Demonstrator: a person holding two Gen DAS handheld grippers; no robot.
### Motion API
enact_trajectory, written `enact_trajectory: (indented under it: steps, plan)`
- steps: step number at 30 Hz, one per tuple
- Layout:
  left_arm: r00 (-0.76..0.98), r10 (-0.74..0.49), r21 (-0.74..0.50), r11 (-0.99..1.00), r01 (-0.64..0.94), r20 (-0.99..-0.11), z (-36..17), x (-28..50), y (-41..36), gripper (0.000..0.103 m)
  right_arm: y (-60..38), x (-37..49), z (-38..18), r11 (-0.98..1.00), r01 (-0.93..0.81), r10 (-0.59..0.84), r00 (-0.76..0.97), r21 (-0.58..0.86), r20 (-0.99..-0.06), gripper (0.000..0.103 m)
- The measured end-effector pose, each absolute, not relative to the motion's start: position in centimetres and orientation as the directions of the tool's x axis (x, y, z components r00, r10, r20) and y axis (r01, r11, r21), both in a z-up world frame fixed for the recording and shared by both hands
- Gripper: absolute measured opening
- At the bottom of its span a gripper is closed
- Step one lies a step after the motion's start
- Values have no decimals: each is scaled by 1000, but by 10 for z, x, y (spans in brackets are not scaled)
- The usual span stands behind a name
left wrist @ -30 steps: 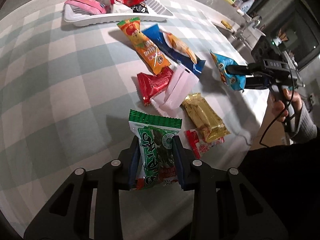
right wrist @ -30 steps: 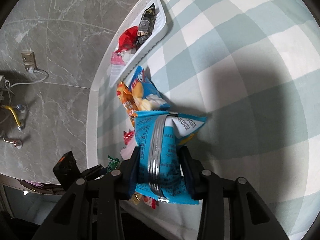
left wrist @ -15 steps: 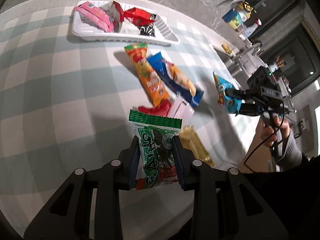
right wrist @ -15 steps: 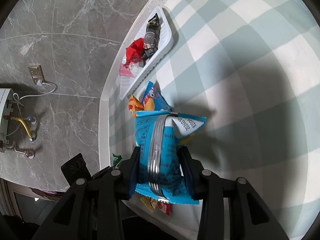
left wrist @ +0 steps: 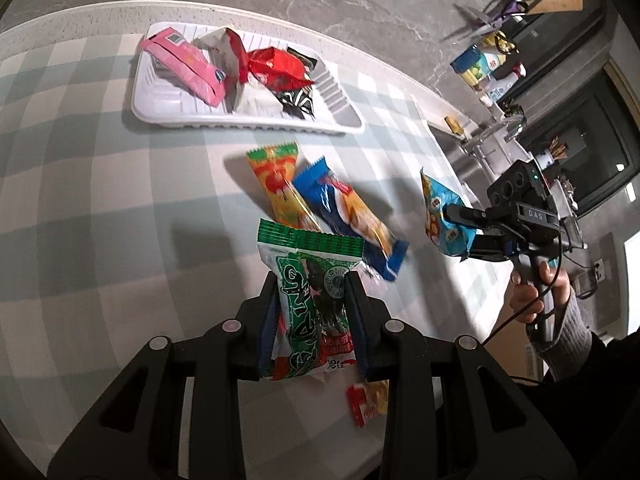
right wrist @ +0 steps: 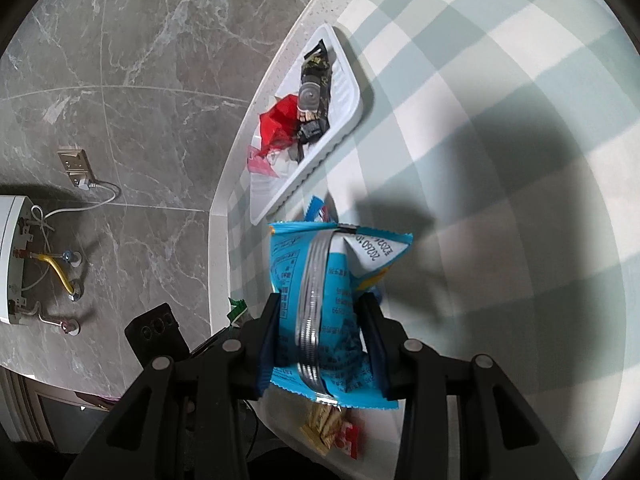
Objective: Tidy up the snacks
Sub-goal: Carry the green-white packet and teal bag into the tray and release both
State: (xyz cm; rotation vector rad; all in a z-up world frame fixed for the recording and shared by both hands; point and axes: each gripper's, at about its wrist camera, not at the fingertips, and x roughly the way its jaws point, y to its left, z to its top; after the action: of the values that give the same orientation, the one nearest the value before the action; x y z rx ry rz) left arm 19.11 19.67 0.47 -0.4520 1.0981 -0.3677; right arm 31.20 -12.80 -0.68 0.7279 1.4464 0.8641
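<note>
Left wrist view: one green snack packet (left wrist: 310, 308) is clamped between the two fingers of the left gripper (left wrist: 312, 312), its serrated green top edge raised above the checked tablecloth (left wrist: 80, 200). One white tray (left wrist: 160, 110) is seen at the far side of the table. Four wrappers are counted in it: one pink (left wrist: 184, 64), one white-and-red (left wrist: 226, 46), one red (left wrist: 276, 66) and one black-and-white (left wrist: 298, 100). Two packets are noted lying side by side on the cloth between tray and gripper: one orange packet (left wrist: 280, 184) and one dark blue packet (left wrist: 348, 212), touching along their long edges. One small red-and-yellow wrapper (left wrist: 366, 402) is seen at the near table edge, blurred. At the right, the right gripper (left wrist: 460, 228) is observed, carried by one hand (left wrist: 536, 288), with a light blue packet (left wrist: 444, 216) pinched in it and held clear of the table.

Right wrist view: the light blue packet (right wrist: 324, 308) is held firmly between the fingers of the right gripper (right wrist: 324, 336), its silver back seam facing the camera. The tray (right wrist: 352, 92) is seen beyond it, near the table edge. Three items in it are made out with certainty: one black, one red, one pink; a fourth, white one is possibly present. Below the held packet, two small wrappers are counted: one gold (right wrist: 322, 426) and one red (right wrist: 350, 438).
</note>
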Motion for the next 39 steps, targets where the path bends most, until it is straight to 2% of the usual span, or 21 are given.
enact_trajectory:
  steps: [18, 39]
  plan:
    - [466, -460, -521, 853, -4, -756, 7, 268, 234, 29, -97, 369, -1, 518, -82, 850, -66, 852, -523, 42]
    - [516, -338, -464, 876, -133, -787, -6, 355, 285, 29, -54, 451, -4, 552, -143, 824, -56, 821, -564, 42]
